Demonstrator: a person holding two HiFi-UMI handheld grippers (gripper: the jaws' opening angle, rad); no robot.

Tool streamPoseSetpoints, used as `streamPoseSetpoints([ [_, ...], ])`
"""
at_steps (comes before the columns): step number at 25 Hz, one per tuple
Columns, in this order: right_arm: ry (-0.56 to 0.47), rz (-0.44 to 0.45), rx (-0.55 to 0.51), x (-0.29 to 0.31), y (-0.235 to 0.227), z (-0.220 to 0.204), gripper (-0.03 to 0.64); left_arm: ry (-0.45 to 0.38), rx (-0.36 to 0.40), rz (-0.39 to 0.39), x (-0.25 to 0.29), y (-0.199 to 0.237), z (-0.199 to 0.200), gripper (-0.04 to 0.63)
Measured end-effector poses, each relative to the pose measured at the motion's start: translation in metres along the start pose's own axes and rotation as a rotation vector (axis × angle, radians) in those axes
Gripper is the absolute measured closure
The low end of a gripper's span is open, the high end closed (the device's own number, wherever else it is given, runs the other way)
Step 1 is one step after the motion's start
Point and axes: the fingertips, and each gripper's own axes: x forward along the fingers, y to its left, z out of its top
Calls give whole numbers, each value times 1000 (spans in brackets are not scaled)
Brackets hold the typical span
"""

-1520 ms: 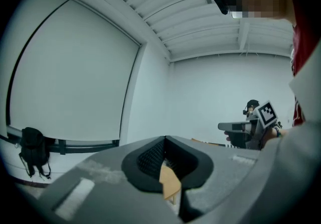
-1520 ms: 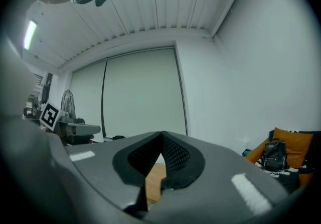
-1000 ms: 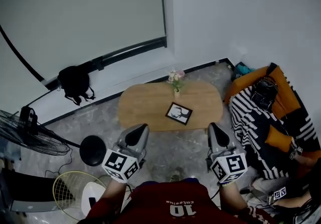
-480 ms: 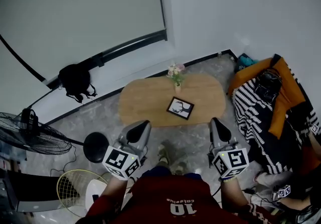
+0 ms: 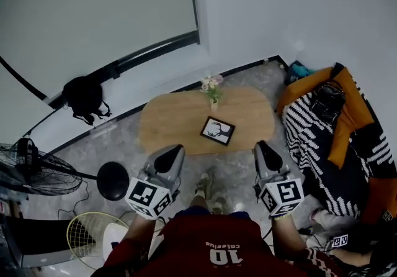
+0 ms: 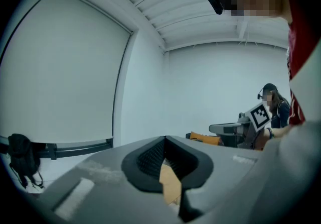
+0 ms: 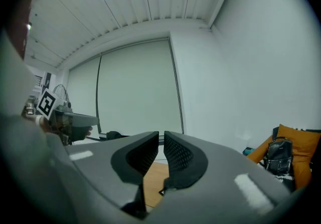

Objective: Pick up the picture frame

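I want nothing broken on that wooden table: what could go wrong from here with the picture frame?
1. The picture frame lies flat on the table, so jaws may slip off its edge.
2. The flower vase stands close behind it; an overshooting reach could tip it.
3. The right gripper has just been opening its jaws, nothing between them, but the gap looks narrow for the frame.
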Motion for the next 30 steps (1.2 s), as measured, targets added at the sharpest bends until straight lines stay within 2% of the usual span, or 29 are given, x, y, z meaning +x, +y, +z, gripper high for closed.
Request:
streamPoseSetpoints([
  [11,85,17,-12,47,-8,-22,506,15,-2,-20,28,21,-2,592],
  [16,123,8,-14,74,-25,-44,507,32,-15,-34,49,33,-10,592],
  [22,222,-40,9,99,-50,-107,506,56,-20,-49,65,49,-27,592],
  [30,315,-118,74,136,-86,-191,506,112,20,-80,99,65,-56,592],
])
